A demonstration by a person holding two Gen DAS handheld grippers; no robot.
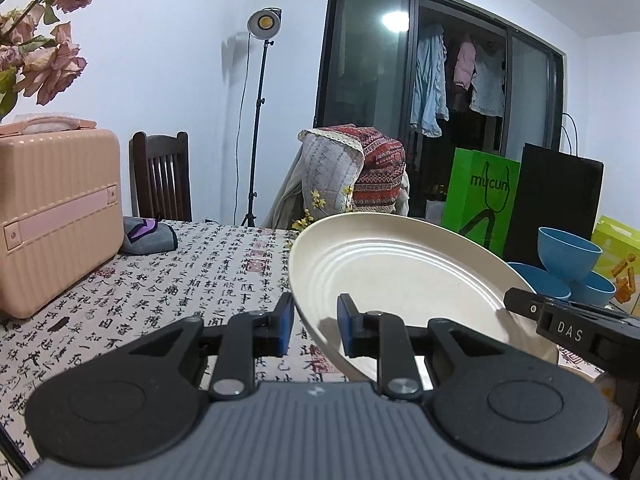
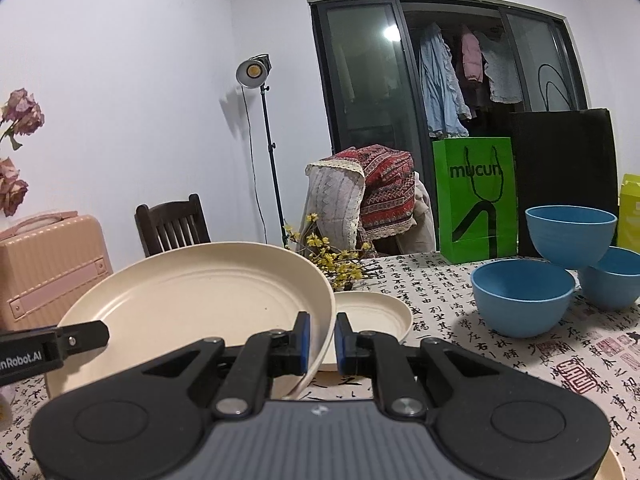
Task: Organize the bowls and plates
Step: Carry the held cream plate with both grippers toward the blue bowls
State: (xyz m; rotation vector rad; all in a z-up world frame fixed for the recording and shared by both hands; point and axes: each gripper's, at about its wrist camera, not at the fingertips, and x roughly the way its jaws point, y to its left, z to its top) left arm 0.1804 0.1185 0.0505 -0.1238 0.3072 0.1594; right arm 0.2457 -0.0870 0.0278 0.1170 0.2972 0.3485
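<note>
A large cream plate (image 1: 400, 272) (image 2: 200, 300) is held tilted above the table between both grippers. My left gripper (image 1: 314, 326) straddles its left rim, with a gap at the left pad. My right gripper (image 2: 322, 342) is closed on its right rim, and a finger of it shows in the left wrist view (image 1: 520, 302). A smaller cream plate (image 2: 372, 314) lies flat on the table behind. Three blue bowls (image 2: 522, 296) (image 2: 570, 234) (image 2: 612, 280) stand at the right, one propped on the other two.
The table has a calligraphy-print cloth (image 1: 180, 280). A pink case (image 1: 56, 216) stands at the left. Yellow flower sprigs (image 2: 336, 260) lie near the small plate. A green bag (image 2: 476, 196) and a black bag (image 2: 564, 176) stand at the back right. A wooden chair (image 1: 162, 176) is behind the table.
</note>
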